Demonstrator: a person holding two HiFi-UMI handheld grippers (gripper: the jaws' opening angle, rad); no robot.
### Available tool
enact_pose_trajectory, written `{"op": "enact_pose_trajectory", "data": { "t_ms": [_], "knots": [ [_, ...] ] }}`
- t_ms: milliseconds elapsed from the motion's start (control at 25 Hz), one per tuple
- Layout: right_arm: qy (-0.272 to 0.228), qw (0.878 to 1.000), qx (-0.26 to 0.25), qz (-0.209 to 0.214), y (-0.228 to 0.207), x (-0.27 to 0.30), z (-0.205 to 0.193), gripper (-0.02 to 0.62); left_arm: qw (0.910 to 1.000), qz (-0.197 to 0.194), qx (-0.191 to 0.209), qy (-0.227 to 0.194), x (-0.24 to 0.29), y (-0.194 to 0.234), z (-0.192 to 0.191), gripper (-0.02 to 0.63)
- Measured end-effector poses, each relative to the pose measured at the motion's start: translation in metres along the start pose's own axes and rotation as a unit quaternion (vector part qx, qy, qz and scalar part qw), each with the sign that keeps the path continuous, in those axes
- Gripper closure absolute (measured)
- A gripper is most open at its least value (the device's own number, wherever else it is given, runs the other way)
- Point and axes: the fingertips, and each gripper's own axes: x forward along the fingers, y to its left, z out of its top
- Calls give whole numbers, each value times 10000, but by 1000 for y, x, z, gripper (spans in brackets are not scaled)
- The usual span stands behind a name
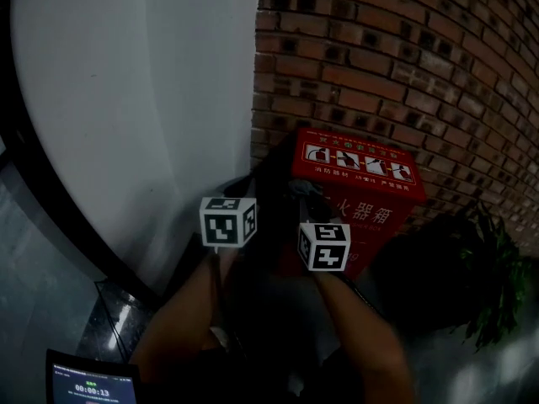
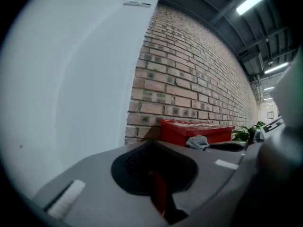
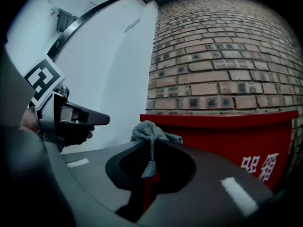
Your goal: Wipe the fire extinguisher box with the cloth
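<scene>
While the red metal fire extinguisher box [image 1: 358,183] stands against the brown brick wall [image 1: 404,66], the right gripper [image 3: 150,144], near the box's top edge, is clenched on a crumpled grey knitted cloth [image 3: 150,134], and the left gripper [image 2: 154,145] beside it has its jaws pressed together, empty.

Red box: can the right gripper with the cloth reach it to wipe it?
Probably yes. The right gripper, shut on the grey cloth, points straight at the red box close ahead, and nothing stands between them.
</scene>
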Motion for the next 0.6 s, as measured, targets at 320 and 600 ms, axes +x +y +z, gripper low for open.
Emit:
{"op": "enact_pose_trajectory", "data": {
  "t_ms": [320, 600],
  "knots": [
    [63, 9985, 103, -541, -61, -29, -6, 555, 9994, -311, -128, 21, 18, -38, -3, 604],
    [154, 9903, 161, -1371, -161, -80, -15, 555, 9985, -537, 56, 127, 25, -68, -13, 604]
  ]
}}
